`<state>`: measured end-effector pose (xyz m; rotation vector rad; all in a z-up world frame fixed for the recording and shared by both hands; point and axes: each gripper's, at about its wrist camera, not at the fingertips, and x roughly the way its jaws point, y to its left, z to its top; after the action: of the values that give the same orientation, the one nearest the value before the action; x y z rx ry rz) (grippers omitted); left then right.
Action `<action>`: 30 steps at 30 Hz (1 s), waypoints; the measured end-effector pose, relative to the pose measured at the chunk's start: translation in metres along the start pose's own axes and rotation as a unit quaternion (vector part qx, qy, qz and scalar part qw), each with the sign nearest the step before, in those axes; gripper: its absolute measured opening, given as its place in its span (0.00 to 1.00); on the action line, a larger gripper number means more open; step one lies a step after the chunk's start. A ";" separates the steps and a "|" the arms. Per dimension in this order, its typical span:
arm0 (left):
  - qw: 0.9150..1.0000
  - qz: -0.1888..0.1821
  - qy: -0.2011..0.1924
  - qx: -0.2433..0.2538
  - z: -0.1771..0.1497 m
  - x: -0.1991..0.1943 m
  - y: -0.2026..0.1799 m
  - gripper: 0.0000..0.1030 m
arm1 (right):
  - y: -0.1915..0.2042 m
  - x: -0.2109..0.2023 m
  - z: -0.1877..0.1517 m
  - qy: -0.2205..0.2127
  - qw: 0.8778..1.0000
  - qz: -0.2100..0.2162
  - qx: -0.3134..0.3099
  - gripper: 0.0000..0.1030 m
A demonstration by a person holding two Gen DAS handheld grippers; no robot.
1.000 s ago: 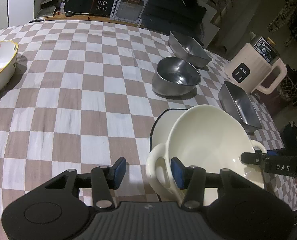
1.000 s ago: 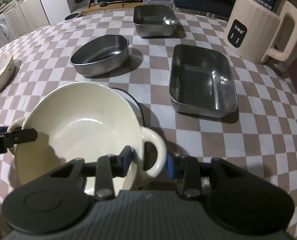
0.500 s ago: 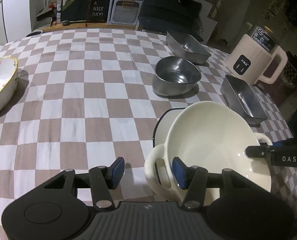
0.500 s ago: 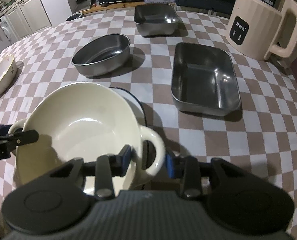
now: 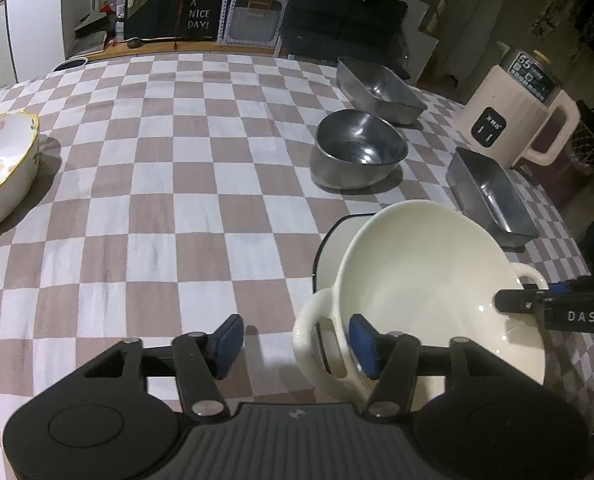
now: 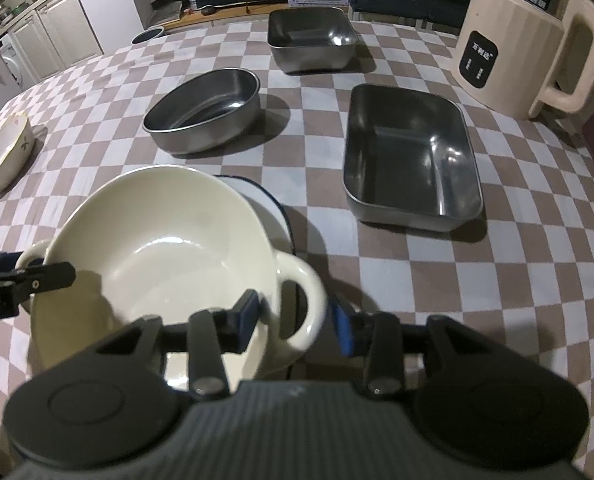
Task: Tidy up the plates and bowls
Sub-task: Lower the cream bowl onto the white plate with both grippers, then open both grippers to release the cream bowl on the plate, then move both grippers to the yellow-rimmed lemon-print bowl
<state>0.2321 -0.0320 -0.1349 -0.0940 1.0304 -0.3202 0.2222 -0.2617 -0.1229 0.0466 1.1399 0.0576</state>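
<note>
A cream two-handled bowl (image 5: pixel 425 280) (image 6: pixel 165 244) rests on a white plate with a dark rim (image 5: pixel 333 240) (image 6: pixel 273 204) at the near table edge. My left gripper (image 5: pixel 297 340) is open, its jaws astride the bowl's left handle (image 5: pixel 317 340). My right gripper (image 6: pixel 297 316) is open, its jaws astride the right handle (image 6: pixel 305 300). A round steel bowl (image 5: pixel 357 152) (image 6: pixel 205 110) and two steel trays (image 5: pixel 381 90) (image 5: pixel 493 196) (image 6: pixel 313 36) (image 6: pixel 409 152) stand further back.
A flowered ceramic bowl (image 5: pixel 1 164) (image 6: pixel 3 152) sits at the far left of the checked tablecloth (image 5: pixel 177 184). A beige electric kettle (image 5: pixel 517 120) (image 6: pixel 529 40) stands at the right edge. A small dark dish (image 6: pixel 148 34) is at the far edge.
Both grippers have drawn back and risen slightly. The bowl and plate stay in place, and both grippers remain open around the handles.
</note>
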 end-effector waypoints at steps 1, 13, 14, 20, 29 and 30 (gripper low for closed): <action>1.000 0.005 0.003 0.000 0.000 0.000 0.000 0.67 | 0.000 0.000 -0.001 -0.001 1.000 0.001 0.002 0.45; 1.000 -0.014 0.021 0.003 -0.008 -0.008 -0.006 1.00 | -0.004 -0.020 -0.017 -0.025 1.000 0.007 -0.004 1.00; 1.000 -0.019 0.018 0.001 -0.009 -0.011 -0.006 1.00 | -0.005 -0.021 -0.018 -0.025 1.000 0.008 -0.001 1.00; 1.000 -0.007 -0.005 0.013 -0.009 -0.033 -0.007 1.00 | -0.012 -0.034 -0.019 -0.045 0.999 0.004 0.016 1.00; 0.997 0.000 -0.069 0.021 0.005 -0.083 0.013 1.00 | -0.001 -0.067 -0.001 -0.122 0.992 0.028 0.033 1.00; 0.997 0.004 -0.076 0.020 0.007 -0.089 0.017 1.00 | 0.001 -0.069 0.002 -0.128 0.991 0.033 0.036 1.00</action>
<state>0.1996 0.0106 -0.0612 -0.0769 0.8734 -0.3222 0.1955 -0.2652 -0.0590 0.1514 0.8826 0.0674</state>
